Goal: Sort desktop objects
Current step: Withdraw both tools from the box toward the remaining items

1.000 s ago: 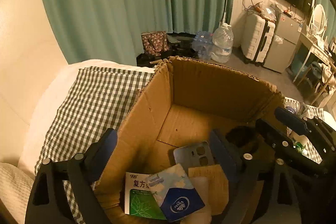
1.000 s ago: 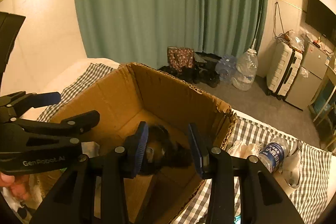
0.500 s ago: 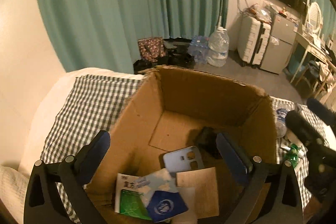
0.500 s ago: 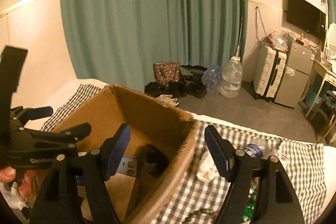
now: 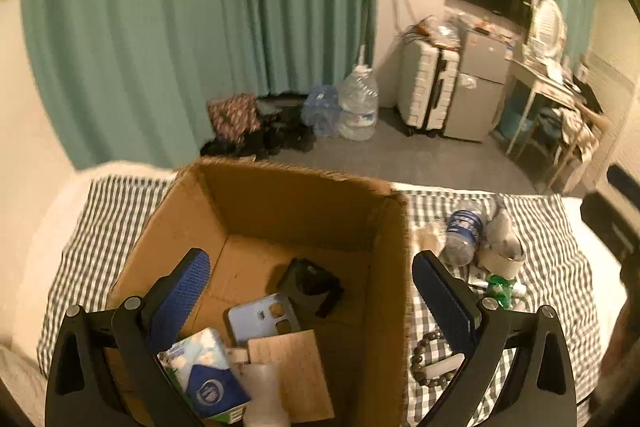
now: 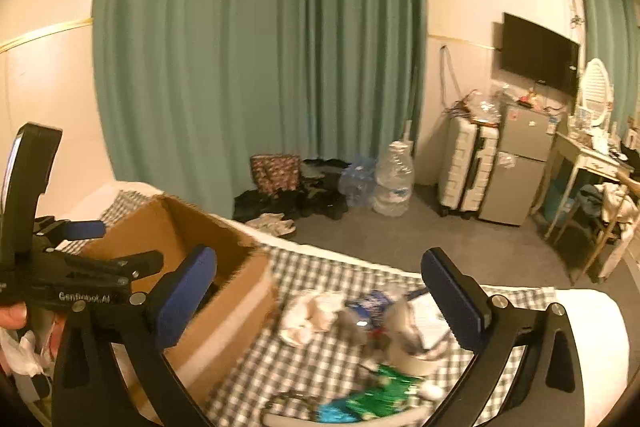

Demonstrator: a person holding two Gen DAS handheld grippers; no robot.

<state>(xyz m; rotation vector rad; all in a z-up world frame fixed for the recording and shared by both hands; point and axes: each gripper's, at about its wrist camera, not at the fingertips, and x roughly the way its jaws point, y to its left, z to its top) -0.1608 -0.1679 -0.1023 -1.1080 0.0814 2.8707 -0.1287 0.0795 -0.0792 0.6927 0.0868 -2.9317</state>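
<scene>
A brown cardboard box (image 5: 280, 203) stands on the checked cloth (image 5: 100, 223). Inside lie a black object (image 5: 312, 283), a blue phone case (image 5: 260, 319), a tissue pack (image 5: 204, 371) and a brown card (image 5: 292, 367). My left gripper (image 5: 312, 301) hangs open over the box's near side with nothing between its pads. In the right wrist view the box (image 6: 224, 307) sits to the left. My right gripper (image 6: 318, 295) is off the box's right side above the cloth, its jaws opening wide and empty. Below it lie a crumpled tissue (image 6: 312, 315), a blurred bottle (image 6: 368, 307) and a tape roll (image 6: 408, 351).
Right of the box the cloth holds a water bottle (image 5: 460, 231), a green item (image 5: 498, 285) and a bead bracelet (image 5: 428, 355). A hand (image 6: 12, 315) holds the left gripper (image 6: 120, 243). Beyond the bed are green curtains, water jugs, a suitcase and a small fridge.
The right gripper let go of the black object inside the box, opened wide, and rose out to the right over the cloth. The left gripper drew back and up, staying open.
</scene>
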